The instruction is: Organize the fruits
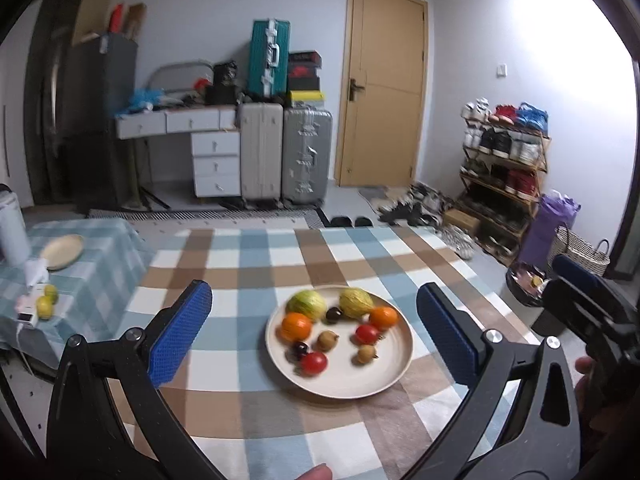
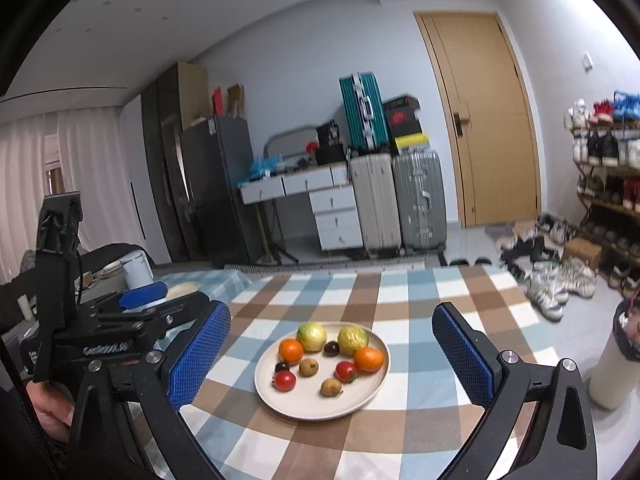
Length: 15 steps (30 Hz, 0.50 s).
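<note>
Both grippers gape wide and hold nothing — left gripper [image 1: 316, 332], right gripper [image 2: 332, 356] — hovering short of the plate [image 2: 280, 404] of mixed fruit on the checked table [image 2: 400, 292]. Likely first pick: take an outer fruit like the orange [image 2: 369, 359], coming down straight — neighbours sit close.

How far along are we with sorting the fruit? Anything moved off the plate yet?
Nothing looks sorted yet. The fruits, such as the oranges and tomatoes, are mixed together on the plate. Both the left tongs and the right tongs are open and empty, above the table short of the plate. The second plate on the side table holds nothing. All the sorting remains.
</note>
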{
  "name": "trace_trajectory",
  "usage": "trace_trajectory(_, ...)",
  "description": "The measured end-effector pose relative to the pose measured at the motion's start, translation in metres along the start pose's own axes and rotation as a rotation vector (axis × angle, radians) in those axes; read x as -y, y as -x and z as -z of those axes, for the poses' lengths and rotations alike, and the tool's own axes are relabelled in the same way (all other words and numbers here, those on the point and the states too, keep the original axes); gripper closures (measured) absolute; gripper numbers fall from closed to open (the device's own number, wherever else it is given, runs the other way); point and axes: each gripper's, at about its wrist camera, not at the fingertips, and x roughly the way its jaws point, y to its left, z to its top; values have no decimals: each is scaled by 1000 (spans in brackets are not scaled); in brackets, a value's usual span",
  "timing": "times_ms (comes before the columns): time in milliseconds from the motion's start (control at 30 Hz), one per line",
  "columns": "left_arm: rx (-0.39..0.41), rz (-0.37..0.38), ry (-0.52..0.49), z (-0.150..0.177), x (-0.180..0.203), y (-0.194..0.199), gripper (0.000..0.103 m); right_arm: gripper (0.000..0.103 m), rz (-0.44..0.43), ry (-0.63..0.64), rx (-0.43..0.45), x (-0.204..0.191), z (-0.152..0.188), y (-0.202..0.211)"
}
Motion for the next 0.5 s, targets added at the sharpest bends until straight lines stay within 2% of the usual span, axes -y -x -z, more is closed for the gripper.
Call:
trace_trajectory(233,105,-64,-37,7,-2,34,1,0,35,58,65,-19,4,24)
trace_trajectory(500,102,-53,-9,21,-11,43,1,0,61,83,93,-26,12,34)
